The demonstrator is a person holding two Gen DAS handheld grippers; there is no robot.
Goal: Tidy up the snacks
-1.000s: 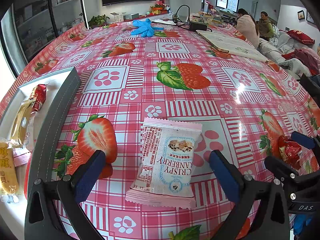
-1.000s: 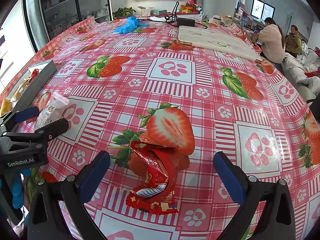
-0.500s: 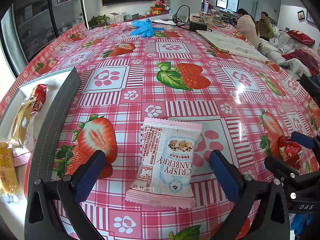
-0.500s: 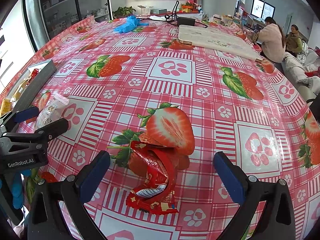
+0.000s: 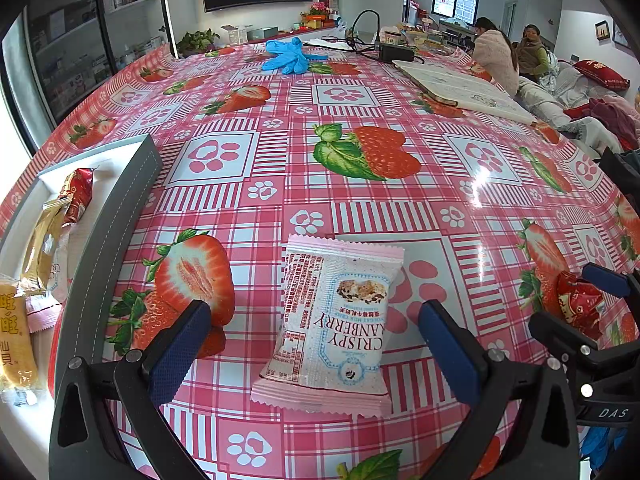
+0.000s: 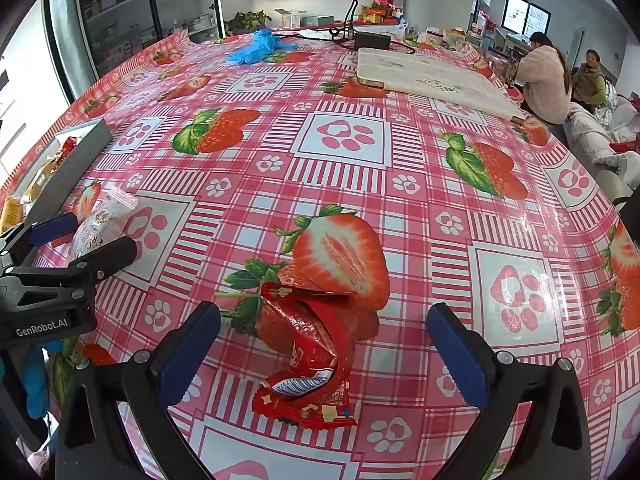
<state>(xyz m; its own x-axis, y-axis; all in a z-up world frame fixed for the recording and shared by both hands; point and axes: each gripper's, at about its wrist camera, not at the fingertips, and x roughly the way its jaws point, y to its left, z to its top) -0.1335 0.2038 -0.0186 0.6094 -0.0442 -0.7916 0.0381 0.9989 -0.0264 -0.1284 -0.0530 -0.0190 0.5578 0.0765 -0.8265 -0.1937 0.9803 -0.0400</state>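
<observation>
Left gripper (image 5: 316,336), right gripper (image 6: 324,340): agape

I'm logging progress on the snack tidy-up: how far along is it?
Partly done: several packets already lie in the grey tray. In hand: nothing yet; the left gripper is open around the cranberry packet, the right gripper open around the red packet. Both remain on the table.

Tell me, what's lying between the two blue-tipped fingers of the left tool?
A pink-and-white Crispy Cranberry packet lies flat on the strawberry tablecloth, midway between the open left gripper's fingers, touching neither. The left wrist view shows it.
</observation>
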